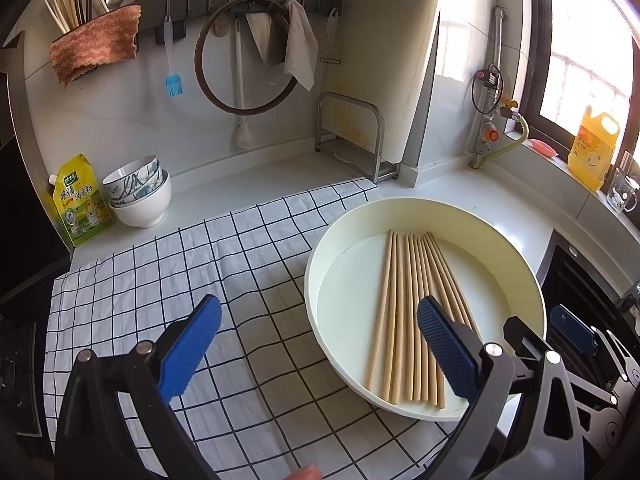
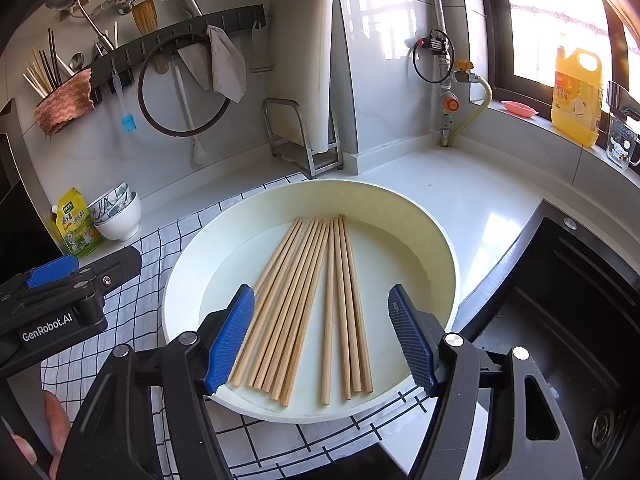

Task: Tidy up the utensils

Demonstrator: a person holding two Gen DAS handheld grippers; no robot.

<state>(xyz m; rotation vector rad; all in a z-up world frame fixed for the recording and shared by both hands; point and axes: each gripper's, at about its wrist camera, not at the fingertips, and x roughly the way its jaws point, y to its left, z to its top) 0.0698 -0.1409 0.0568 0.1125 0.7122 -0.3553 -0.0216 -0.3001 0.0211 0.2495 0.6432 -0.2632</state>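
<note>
I have both grippers spread wide and empty: the right gripper point(image 2: 322, 334) hangs low in the frame over the near ends of the chopsticks point(image 2: 308, 304), I'd say to pinch a few, while the left gripper point(image 1: 320, 344) straddles the basin point(image 1: 320, 264) rim and the cloth point(image 1: 160, 280). The chopsticks are slim, pale wooden rods lying fanned on the flat floor of the smooth, round cream basin, centre frame, on a creased white cloth with a black grid
</note>
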